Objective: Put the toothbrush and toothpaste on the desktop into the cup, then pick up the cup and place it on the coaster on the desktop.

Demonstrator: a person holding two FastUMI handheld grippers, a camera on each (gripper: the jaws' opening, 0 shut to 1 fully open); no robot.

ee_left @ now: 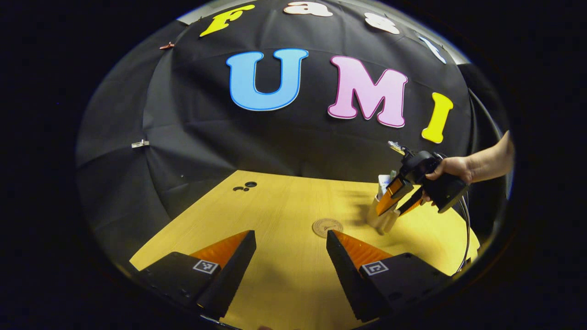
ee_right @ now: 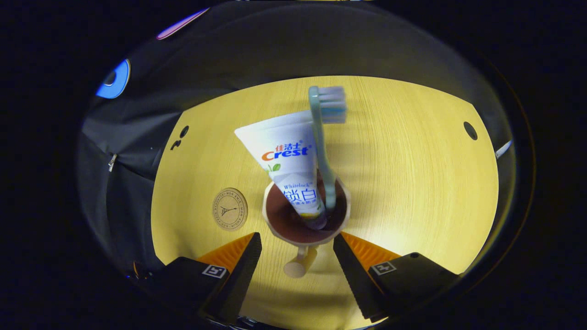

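Desk (ee_right: 412,174) wide, yellow wood. Cup (ee_right: 306,211) stands on desk, not yet on coaster (ee_right: 229,209); coaster sits just beside cup. Toothpaste (ee_right: 286,160) and toothbrush (ee_right: 323,137) stand inside cup, leaning. Right gripper (ee_right: 297,256) above cup, jaws open, handle between them, nothing gripped. Left gripper (ee_left: 291,256) hangs well away from cup, jaws open, empty. Risk, I think: bad grip tips cup, tall toothbrush falls out.

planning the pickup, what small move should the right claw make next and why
Probably ease the right claw down and close on the cup's handle. Toothbrush and toothpaste already stand in the cup, its fingers are open above the handle, and the coaster waits nearby.
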